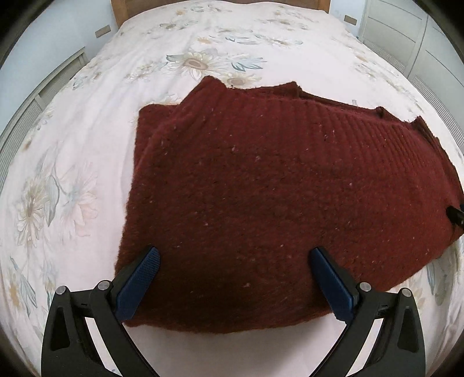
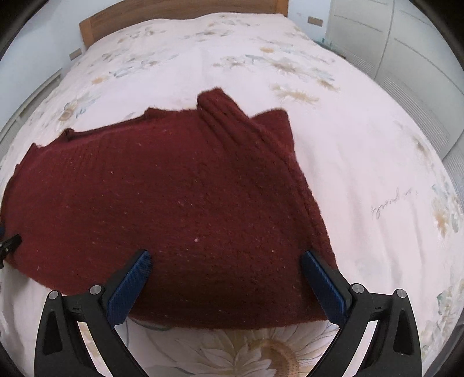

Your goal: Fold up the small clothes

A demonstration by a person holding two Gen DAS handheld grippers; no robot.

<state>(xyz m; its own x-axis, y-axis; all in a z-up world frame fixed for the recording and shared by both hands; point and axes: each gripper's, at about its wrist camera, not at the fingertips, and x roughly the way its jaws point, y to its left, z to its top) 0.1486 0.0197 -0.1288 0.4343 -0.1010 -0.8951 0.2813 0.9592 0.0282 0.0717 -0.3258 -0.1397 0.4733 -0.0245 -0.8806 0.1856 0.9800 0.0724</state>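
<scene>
— Looking down the left gripper point(image 1: 235, 255), what do you see nearest?

— Its two blue pads point(image 1: 139, 281) stand wide apart over the near hem of a dark red knitted sweater point(image 1: 261, 188), gripping nothing. Whether the tips touch the knit, I cannot tell.

— And the right gripper point(image 2: 226, 258)?

— The same: jaws spread wide, nothing between them, poised over the near edge of the sweater point(image 2: 174, 197), close to its right corner.

— Where does the garment lie?

— Flat on a bed with a pale floral bedspread point(image 1: 87, 139), already folded in on itself; a ribbed part is laid across the top towards the far edge.

— Beyond it?

— More bedspread, then a wooden headboard point(image 2: 179, 11) and white cabinets point(image 2: 406, 52) to the right.
</scene>
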